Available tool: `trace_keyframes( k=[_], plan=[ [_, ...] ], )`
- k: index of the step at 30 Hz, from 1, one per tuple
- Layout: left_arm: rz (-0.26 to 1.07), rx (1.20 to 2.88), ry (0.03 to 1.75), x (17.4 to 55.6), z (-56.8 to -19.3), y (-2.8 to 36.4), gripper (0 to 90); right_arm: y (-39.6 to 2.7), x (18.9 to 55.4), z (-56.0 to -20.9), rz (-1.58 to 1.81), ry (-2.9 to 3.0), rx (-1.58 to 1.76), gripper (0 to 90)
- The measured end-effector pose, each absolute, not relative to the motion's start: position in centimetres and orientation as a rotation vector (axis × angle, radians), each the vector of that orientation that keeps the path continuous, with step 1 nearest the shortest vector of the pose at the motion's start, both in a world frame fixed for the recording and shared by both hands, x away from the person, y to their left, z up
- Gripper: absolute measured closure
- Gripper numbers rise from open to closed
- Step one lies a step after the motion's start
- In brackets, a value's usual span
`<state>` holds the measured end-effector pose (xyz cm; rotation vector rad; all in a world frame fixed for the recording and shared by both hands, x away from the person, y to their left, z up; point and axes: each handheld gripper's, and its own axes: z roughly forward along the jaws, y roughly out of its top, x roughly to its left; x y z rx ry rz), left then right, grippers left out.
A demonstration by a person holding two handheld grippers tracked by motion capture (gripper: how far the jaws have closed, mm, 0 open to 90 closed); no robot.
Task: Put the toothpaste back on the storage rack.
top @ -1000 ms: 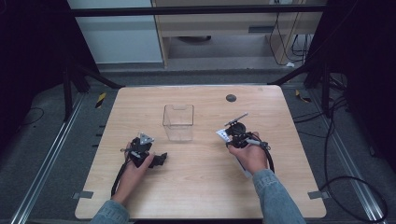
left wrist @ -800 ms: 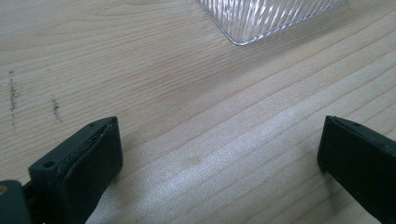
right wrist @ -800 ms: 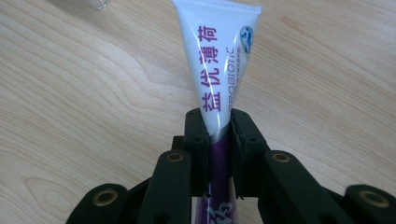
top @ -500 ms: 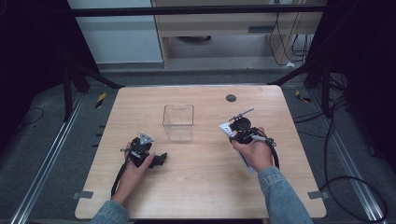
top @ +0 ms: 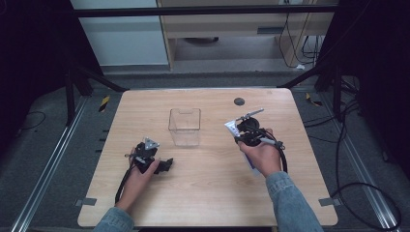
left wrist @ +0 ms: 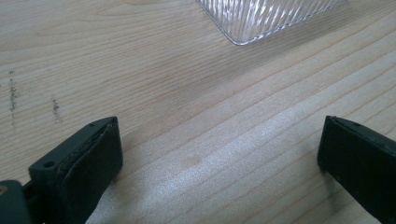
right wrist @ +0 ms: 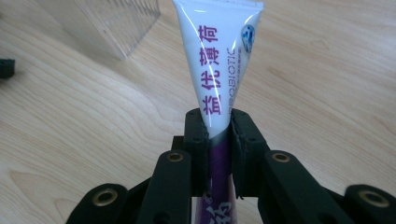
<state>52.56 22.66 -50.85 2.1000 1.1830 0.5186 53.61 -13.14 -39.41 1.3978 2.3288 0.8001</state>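
A white toothpaste tube [right wrist: 219, 60] with purple lettering stands between the jaws of my right gripper [right wrist: 218, 130], which is shut on its lower part. In the high view this gripper [top: 249, 130] is right of the clear plastic box [top: 184, 126], and the tube's flat end [top: 230, 127] points toward the box. My left gripper [top: 164, 165] rests low at the table's front left, below the box. Its jaws stand wide apart in the left gripper view [left wrist: 219, 144], with bare wood between them and a corner of the box [left wrist: 261, 18] ahead.
The wooden table [top: 208, 203] carries a small dark round spot [top: 239, 101] near its far edge. A black cable [top: 283, 162] loops from the right gripper over the table. Metal rails and floor cables lie around the table.
My right gripper has carried the tube a little farther from the person, toward the table's far side. The left gripper has stayed where it was.
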Motion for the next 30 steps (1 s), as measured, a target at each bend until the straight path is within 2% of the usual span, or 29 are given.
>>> trace_keyframes(
  k=[21,30],
  plan=[
    [0.519,2.100,1.183,52.6,-50.9,22.7,0.0,-10.6,53.4,-37.1,1.053,2.197,1.315,78.4],
    [0.518,2.095,1.185,52.6,-50.9,22.6,0.0,-9.3,53.9,-34.8,1.189,2.082,1.277,78.4]
  ],
)
